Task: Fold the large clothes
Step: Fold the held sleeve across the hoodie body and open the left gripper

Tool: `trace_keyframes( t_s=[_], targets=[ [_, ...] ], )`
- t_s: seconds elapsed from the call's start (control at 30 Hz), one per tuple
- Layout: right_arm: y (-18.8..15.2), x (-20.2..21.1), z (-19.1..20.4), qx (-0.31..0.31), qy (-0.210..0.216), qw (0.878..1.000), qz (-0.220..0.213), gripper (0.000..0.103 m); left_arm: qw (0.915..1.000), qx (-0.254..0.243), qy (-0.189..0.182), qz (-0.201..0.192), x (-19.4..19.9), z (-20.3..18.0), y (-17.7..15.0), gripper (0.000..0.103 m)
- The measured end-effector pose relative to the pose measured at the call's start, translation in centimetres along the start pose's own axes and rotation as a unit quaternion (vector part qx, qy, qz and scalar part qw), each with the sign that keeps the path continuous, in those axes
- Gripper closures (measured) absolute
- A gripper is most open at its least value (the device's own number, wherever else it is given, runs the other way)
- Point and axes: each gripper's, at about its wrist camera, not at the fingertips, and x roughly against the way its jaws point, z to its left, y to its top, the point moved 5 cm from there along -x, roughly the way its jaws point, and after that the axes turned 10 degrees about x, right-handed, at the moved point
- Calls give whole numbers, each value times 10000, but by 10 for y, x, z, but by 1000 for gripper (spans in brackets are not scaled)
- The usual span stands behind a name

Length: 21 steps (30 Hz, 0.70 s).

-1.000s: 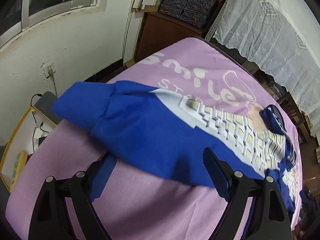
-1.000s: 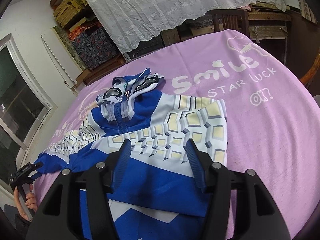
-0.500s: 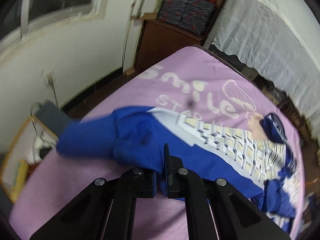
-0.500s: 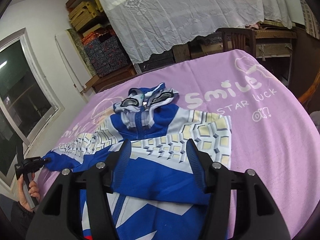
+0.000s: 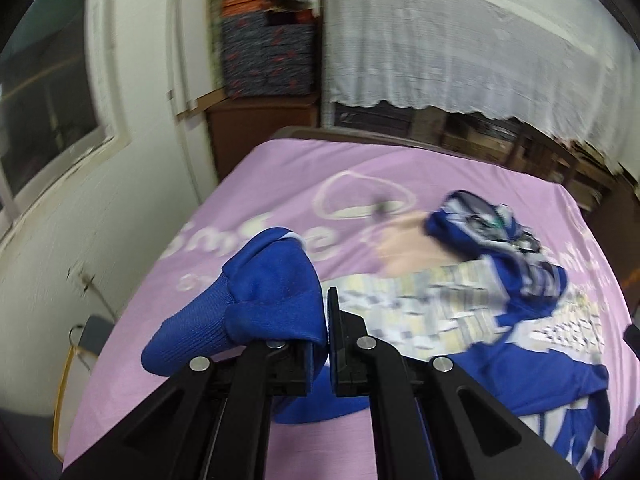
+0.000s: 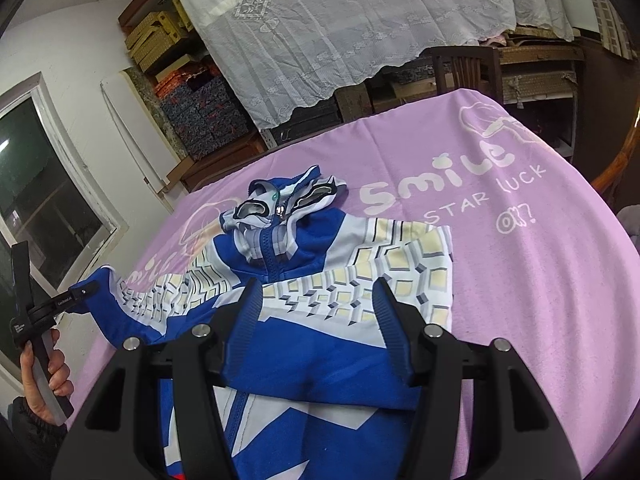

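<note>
Left wrist view shows the left gripper [image 5: 326, 322] with fingers clamped on the blue sleeve cuff [image 5: 256, 308] of the jacket [image 6: 320, 292], lifted off the purple-covered bench [image 6: 540, 300] at lower centre. Right wrist view has the right gripper [image 6: 318, 320] hovering above the jacket's middle, fingers apart. The jacket lies at frame centre, hood [image 6: 284, 204] pointing to the far edge, long axis running near to far. Likely risk: pulling the cuff across could drag the unpinned body askew, or the thick cuff could slip free.
</note>
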Motion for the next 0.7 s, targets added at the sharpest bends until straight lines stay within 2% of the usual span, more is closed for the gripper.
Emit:
trace_keyframes(
  t_s=[0.17, 0.37, 0.6, 0.7],
  targets=[
    [1, 2, -9, -250, 104, 9996, -4, 47, 9986, -450, -284, -3, 1, -61, -7, 98],
    [2, 3, -22, -541, 155, 9984, -8, 47, 9915, -1134, -627, 73, -5, -139, -34, 98],
    [1, 1, -31, -808, 263, 9964, 36, 47, 9786, -1699, -1061, 470, -26, -213, -87, 97],
    [1, 0, -33, -841, 280, 9960, 68, 47, 9717, -2085, -913, 629, -45, -231, -117, 92]
  ],
)
